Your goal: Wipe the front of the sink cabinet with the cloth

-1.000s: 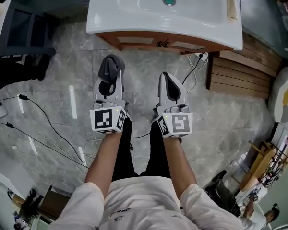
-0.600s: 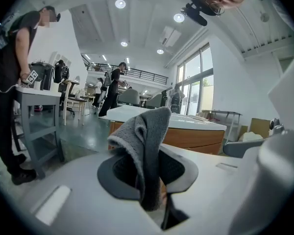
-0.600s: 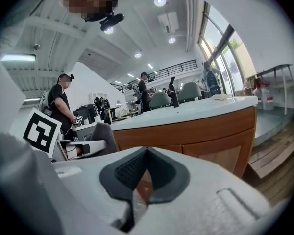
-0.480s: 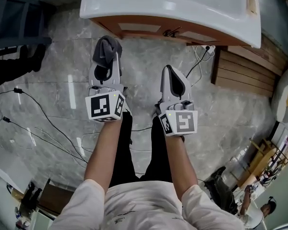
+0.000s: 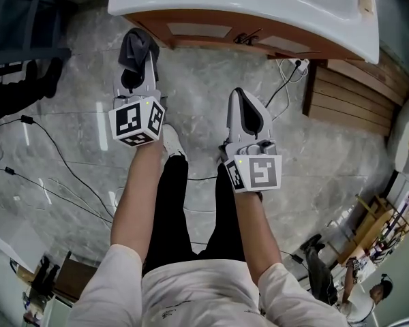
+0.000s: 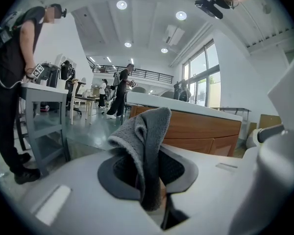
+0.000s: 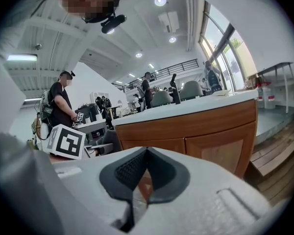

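A grey cloth point(image 5: 134, 49) point(image 6: 146, 151) is pinched in my left gripper point(image 5: 138, 58), which is shut on it; the cloth sticks up out of the jaws. That gripper is held near the left end of the wooden sink cabinet front point(image 5: 198, 31) point(image 6: 201, 129), a short way off it. The white sink top point(image 5: 238, 9) overhangs the cabinet. My right gripper point(image 5: 246, 111) point(image 7: 139, 177) is shut with nothing in it and hangs lower, farther from the cabinet doors point(image 7: 213, 141).
A grey marble floor point(image 5: 75, 94) carries black cables point(image 5: 48, 148) at the left and a white plug with a cord point(image 5: 296, 65) beside the cabinet. Wooden slats point(image 5: 351, 94) lie to the right. A dark shelf unit point(image 5: 20, 19) stands at the left. People stand in the background point(image 6: 120, 89).
My left gripper with the cloth has moved forward and left, closer to the cabinet. The view has shifted toward the cabinet. The right gripper has hardly moved.
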A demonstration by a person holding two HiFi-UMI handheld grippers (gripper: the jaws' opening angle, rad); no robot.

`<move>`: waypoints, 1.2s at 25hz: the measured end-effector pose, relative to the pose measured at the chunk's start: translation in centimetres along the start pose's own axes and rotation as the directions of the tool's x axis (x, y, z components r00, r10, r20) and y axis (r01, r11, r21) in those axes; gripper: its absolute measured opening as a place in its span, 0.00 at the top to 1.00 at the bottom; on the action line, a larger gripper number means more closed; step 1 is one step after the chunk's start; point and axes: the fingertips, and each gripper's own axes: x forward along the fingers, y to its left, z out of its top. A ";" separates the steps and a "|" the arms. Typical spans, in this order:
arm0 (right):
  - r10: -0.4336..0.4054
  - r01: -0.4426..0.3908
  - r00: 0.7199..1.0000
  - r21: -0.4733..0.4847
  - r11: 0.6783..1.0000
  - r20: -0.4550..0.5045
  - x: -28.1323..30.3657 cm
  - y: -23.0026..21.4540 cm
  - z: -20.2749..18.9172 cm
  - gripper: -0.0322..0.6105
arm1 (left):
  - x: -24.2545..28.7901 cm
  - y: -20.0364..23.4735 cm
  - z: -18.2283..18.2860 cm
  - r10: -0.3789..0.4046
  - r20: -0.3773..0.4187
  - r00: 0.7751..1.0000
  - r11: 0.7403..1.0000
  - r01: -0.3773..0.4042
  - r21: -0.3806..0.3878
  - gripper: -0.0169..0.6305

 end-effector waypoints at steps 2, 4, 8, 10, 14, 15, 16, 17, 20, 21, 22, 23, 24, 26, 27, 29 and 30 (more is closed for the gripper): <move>-0.006 0.006 1.000 -0.003 1.000 0.001 -0.3 -0.3 0.0 0.95 | 0.4 0.5 -0.2 0.006 -0.001 1.000 1.000 -0.006 -0.010 0.86; -0.013 0.013 1.000 -0.001 1.000 0.005 -0.5 -0.8 0.0 0.95 | 0.9 0.7 -0.4 0.010 0.000 1.000 1.000 -0.010 -0.015 0.86; -0.023 0.023 1.000 0.010 1.000 -0.003 -0.7 -1.5 -0.4 0.95 | 2.2 1.0 -1.1 0.027 -0.003 1.000 0.999 -0.027 -0.033 0.86; -0.026 0.026 1.000 0.026 0.999 -0.011 -0.9 -1.7 -0.7 0.95 | 2.7 1.4 -1.3 0.044 -0.009 0.999 0.998 -0.045 -0.054 0.86; -0.028 0.028 1.000 -0.007 1.000 -0.015 -1.2 -2.1 -0.6 0.95 | 3.9 1.3 -1.6 0.071 -0.027 0.997 0.996 -0.072 -0.047 0.86; -0.033 0.032 0.999 -0.030 0.999 -0.019 -1.4 -2.2 -0.6 0.95 | 4.0 1.2 -1.6 0.073 -0.033 0.997 0.996 -0.074 -0.042 0.86; -0.041 0.040 0.999 -0.045 0.998 -0.023 -1.5 -2.4 -0.6 0.95 | 4.1 1.1 -1.6 0.075 -0.038 0.996 0.996 -0.076 -0.037 0.86; -0.049 0.048 0.998 -0.047 0.998 -0.027 -1.7 -2.7 -0.7 0.95 | 4.2 0.9 -1.6 0.076 -0.041 0.996 0.997 -0.077 -0.031 0.87; -0.068 0.068 0.997 -0.017 0.998 -0.025 -2.1 -3.7 -0.8 0.95 | 4.8 0.3 -1.8 0.071 -0.050 0.996 0.997 -0.072 -0.017 0.87; -0.076 0.076 0.997 -0.012 0.997 -0.023 -2.2 -4.0 -0.8 0.95 | 5.0 0.0 -1.9 0.067 -0.051 0.996 0.998 -0.068 -0.018 0.87; -0.086 0.085 0.996 -0.010 0.996 -0.020 -2.4 -4.3 -0.7 0.95 | 5.1 -0.3 -2.0 0.061 -0.051 0.997 0.998 -0.062 -0.021 0.87; -0.096 0.096 0.995 -0.011 0.995 -0.018 -2.5 -4.5 -0.6 0.95 | 5.3 -0.6 -2.1 0.056 -0.050 0.997 0.998 -0.057 -0.023 0.87; -0.104 0.104 0.994 -0.013 0.994 -0.018 -2.6 -4.7 -0.6 0.95 | 5.4 -0.8 -2.1 0.052 -0.049 0.997 0.998 -0.053 -0.022 0.87; -0.112 0.112 0.994 -0.007 0.994 -0.017 -2.8 -5.1 -0.4 0.95 | 5.3 -1.1 -2.2 0.050 -0.053 0.997 0.999 -0.051 -0.013 0.87; -0.114 0.114 0.993 0.001 0.993 -0.016 -2.9 -5.3 -0.4 0.95 | 5.4 -1.4 -2.2 0.047 -0.055 0.997 0.999 -0.048 -0.011 0.87; -0.119 0.119 0.993 0.012 0.993 -0.012 -3.1 -5.7 -0.3 0.95 | 5.5 -2.3 -2.4 0.035 -0.060 0.998 0.999 -0.036 -0.008 0.87; -0.121 0.121 0.993 0.017 0.993 -0.011 -3.3 -5.9 -0.3 0.95 | 5.5 -2.8 -2.5 0.028 -0.064 0.998 1.000 -0.029 -0.006 0.87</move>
